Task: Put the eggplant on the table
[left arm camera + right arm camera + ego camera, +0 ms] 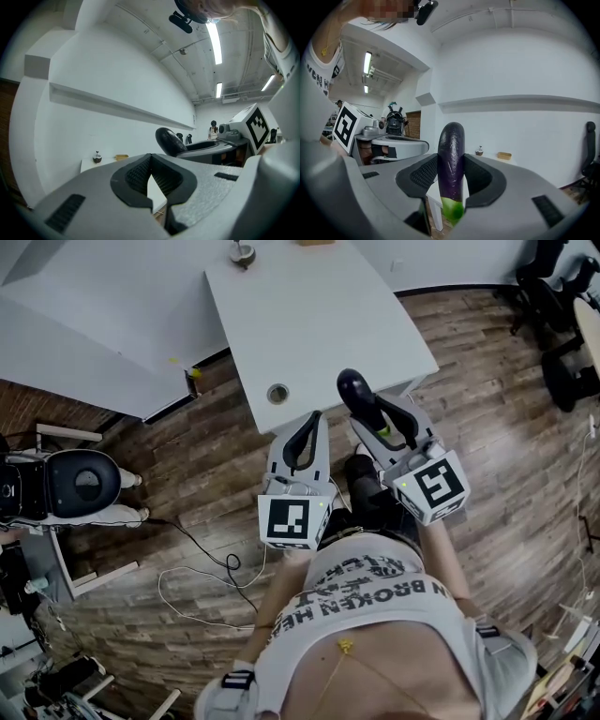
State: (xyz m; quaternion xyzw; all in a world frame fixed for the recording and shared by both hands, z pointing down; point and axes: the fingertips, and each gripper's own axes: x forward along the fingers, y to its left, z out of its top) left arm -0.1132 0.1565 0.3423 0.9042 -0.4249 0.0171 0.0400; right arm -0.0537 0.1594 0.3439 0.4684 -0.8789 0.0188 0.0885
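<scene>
The right gripper (377, 412) has its fingers (423, 174) partway apart and clamped on the eggplant (451, 159), the ribbed pads pressing its two sides. The dark purple end reaches out past the fingertips; the green stem end lies back behind the pads, toward the gripper's body. The eggplant is held in the air, not resting on anything. Beyond the fingertips stands the white table (309, 315); in the head view the purple tip overlaps its near edge. At the table's far end, well ahead of the fingers, sit a small round dark object (479, 151) and a tan block (504, 155). The left gripper (314, 418) is just left of the right fingers, its own fingers (136, 174) brought together at the tips with nothing between them.
</scene>
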